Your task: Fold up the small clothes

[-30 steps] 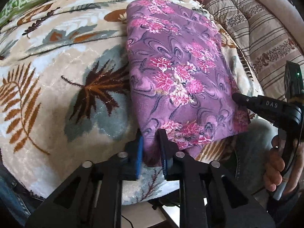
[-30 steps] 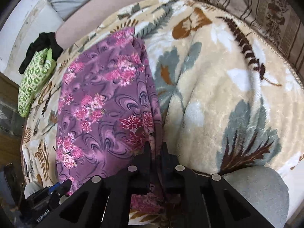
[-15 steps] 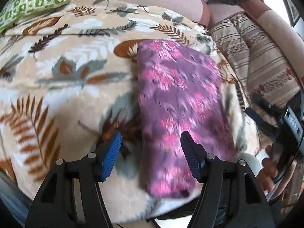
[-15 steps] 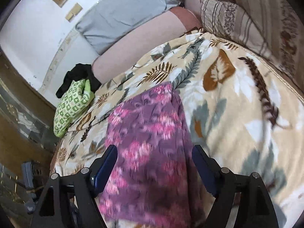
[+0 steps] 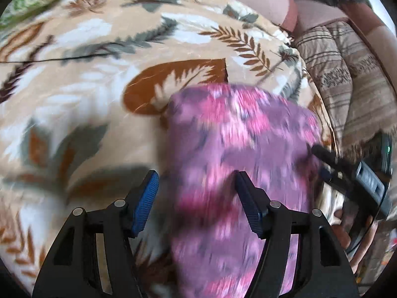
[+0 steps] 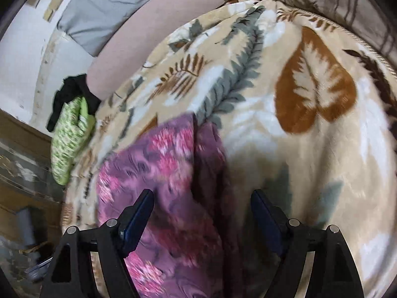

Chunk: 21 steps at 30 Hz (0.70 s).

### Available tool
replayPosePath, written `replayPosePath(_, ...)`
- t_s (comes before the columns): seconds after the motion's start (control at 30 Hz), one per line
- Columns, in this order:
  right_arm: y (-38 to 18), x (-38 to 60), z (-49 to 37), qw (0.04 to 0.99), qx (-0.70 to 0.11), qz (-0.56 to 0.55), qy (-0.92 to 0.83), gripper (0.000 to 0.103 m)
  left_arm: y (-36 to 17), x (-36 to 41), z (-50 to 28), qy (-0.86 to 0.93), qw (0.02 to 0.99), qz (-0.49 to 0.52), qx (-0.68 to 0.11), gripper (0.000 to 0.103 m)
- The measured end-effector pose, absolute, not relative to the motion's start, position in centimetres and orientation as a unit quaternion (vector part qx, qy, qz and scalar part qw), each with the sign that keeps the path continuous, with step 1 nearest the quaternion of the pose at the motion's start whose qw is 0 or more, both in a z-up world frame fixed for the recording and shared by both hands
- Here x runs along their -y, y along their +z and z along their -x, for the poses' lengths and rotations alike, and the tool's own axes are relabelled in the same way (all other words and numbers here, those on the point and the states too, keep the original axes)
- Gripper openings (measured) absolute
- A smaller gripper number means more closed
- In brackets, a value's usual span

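folded purple floral garment (image 5: 238, 149) on leaf-print blanket (image 5: 99, 79), both tongs spread apart, empty

Folded purple garment (image 5: 243, 149) with pink floral print, a flat oblong on the leaf-patterned blanket (image 5: 99, 94), near its edge.

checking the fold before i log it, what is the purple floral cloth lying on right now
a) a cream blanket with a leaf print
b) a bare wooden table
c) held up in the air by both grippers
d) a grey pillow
a: the purple floral cloth lies flat on the cream leaf-print blanket, and both grippers stand open above it.
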State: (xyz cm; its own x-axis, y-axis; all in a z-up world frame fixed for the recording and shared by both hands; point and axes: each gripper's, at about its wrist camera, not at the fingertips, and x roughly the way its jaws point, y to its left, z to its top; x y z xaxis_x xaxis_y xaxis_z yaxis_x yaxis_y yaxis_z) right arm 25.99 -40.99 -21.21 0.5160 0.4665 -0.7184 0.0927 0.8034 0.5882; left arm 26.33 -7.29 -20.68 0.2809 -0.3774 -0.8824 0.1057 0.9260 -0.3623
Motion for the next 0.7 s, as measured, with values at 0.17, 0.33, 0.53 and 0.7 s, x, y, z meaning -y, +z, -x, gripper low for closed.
replayPosePath(0.17,-22.3,40.4,-26.6,0.816,-0.493,-0.275,0.125,0.033,-22.3,7.4,-28.7,-0.165,0.761,0.189,-0.598,0.057)
replayPosePath(0.33,-21.5,39.9,-26.2,0.828,-0.481,-0.259,0.127,0.019,-20.0,8.0,-27.3,-0.176,0.787,0.153,-0.572,0.032)
replayPosePath(0.53,-17.9,37.5,-26.7,0.819,-0.452,-0.292,0.199,0.016,-14.7,2.0,-25.8,-0.175,0.795,0.201,-0.545,0.03)
replayPosePath(0.7,-14.6,29.4,-30.8,0.834,-0.463,-0.215,0.21,0.011,-12.2,-3.9,-29.1,-0.124,0.821,0.184,-0.526,0.029)
